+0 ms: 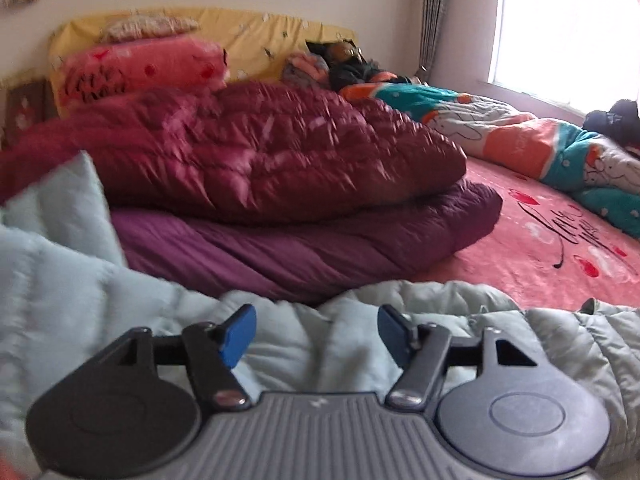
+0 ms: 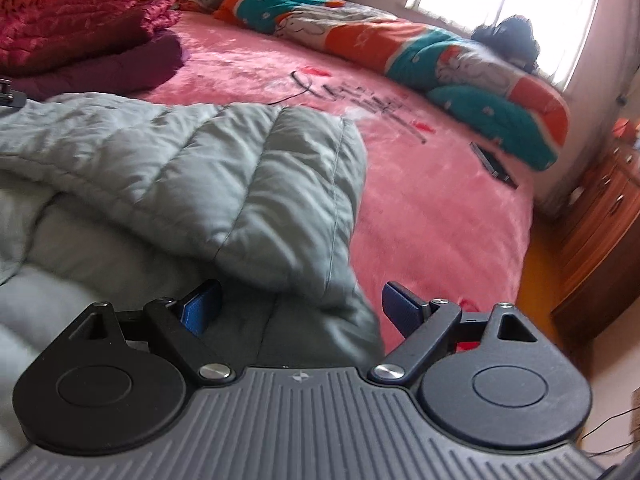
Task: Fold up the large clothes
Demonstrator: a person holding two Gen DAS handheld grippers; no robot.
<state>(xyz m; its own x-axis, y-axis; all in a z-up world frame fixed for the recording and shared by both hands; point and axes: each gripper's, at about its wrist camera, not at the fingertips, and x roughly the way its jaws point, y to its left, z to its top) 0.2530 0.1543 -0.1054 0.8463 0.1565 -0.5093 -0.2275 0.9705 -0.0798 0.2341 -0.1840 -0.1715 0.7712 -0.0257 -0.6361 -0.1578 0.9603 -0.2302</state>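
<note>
Hovering over the near edge of the pink bed, the left gripper stands with jaws apart, nothing pinched, the pale grey-green puffer jacket lying beneath; a maroon puffer coat sits behind on a purple one. From the right wrist, the right gripper also gapes, the jacket's folded sleeve lying loose between its fingers.
</note>
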